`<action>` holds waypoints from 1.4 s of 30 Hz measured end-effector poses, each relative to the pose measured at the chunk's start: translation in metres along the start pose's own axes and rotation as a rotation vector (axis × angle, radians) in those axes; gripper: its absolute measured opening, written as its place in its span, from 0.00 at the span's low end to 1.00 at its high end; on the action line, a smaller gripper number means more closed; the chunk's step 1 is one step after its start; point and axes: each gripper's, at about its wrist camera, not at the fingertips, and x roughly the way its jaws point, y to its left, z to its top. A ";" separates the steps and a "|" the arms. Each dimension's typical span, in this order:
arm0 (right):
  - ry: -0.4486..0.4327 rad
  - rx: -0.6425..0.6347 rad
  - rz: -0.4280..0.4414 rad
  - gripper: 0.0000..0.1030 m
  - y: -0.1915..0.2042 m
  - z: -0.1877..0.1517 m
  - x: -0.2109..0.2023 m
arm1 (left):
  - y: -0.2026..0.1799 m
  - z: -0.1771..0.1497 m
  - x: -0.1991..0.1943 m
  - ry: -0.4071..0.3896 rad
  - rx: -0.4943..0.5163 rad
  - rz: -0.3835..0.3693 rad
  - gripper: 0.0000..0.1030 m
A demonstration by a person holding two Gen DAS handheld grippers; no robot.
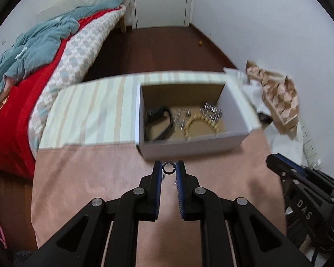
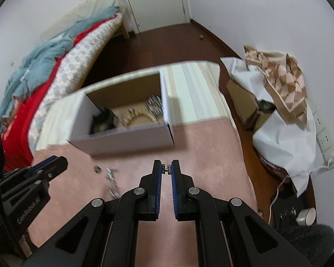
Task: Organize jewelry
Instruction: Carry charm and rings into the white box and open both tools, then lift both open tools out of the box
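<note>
Left wrist cam: sits behind the left gripper [image 1: 168, 169], looks forward and down along its fingers over the pink cloth [image 1: 89, 178] toward the open box [image 1: 189, 146]. Box is close, slightly right of centre; bed [image 1: 33, 89] left, door [image 1: 160, 0] at far end. Right gripper [image 1: 276, 162] enters at the right edge.

Right wrist cam: same setup behind the right gripper [image 2: 167, 170], same heading, box [image 2: 127, 140] left of centre, so it sits further right. Left gripper [image 2: 58, 162] enters at the left edge.

Shared: box, pink cloth [image 2: 211, 155], striped cloth, bed [image 2: 44, 77], door [image 2: 153, 0], patterned bag on the right.
</note>
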 end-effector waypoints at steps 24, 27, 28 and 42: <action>0.262 0.002 0.163 0.15 0.018 0.104 0.102 | 0.039 0.096 0.071 0.168 -0.150 -0.135 0.12; 0.255 0.006 0.156 0.35 0.017 0.103 0.100 | 0.043 0.098 0.064 0.145 -0.146 -0.096 0.34; 0.250 0.006 0.153 0.36 0.016 0.104 0.098 | 0.045 0.098 0.060 0.132 -0.147 -0.077 0.47; 0.158 -0.084 -0.055 0.65 0.005 0.095 0.052 | 0.056 0.060 0.027 0.043 -0.110 0.191 0.99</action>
